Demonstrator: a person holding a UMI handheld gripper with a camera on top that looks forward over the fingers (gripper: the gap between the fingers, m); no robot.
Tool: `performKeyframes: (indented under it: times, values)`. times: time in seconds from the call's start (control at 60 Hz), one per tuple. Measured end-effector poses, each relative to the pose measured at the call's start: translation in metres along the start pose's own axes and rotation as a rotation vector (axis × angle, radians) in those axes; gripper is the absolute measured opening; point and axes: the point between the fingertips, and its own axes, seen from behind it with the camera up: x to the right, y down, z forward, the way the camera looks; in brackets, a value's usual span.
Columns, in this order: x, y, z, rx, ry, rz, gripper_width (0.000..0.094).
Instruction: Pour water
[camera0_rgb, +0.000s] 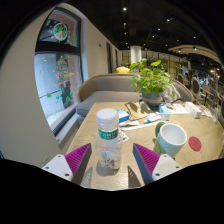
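A clear plastic water bottle (108, 140) with a white cap and a green-white label stands upright on the wooden table (205, 135). It stands between my fingers, with a gap at each side. My gripper (112, 160) is open, and its magenta pads (78, 157) flank the bottle's lower part. A white and green mug (170, 138) stands on the table just to the right of the right finger, its mouth open to me.
A potted green plant (152, 80) stands at the table's far end, with papers (135, 112) lying before it. A red coaster (195, 144) lies right of the mug. A sofa (105, 88) and a window (55, 75) are beyond on the left.
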Motion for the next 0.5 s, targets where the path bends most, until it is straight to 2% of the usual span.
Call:
performKeyframes:
  times: [0.083,0.167,0.217,0.283,0.5]
  values:
    - [-0.001,0.005,0.023,0.003,0.021,0.005,0.0817]
    - [-0.004,0.006,0.036,0.016,0.029,0.004,0.0726]
    - [-0.007,0.005,0.043,0.029,0.028,0.0,0.0649]
    - [-0.004,0.006,0.05,0.044,0.049,-0.023,0.0497]
    - [-0.002,0.0,0.044,0.067,0.045,-0.06,0.0419]
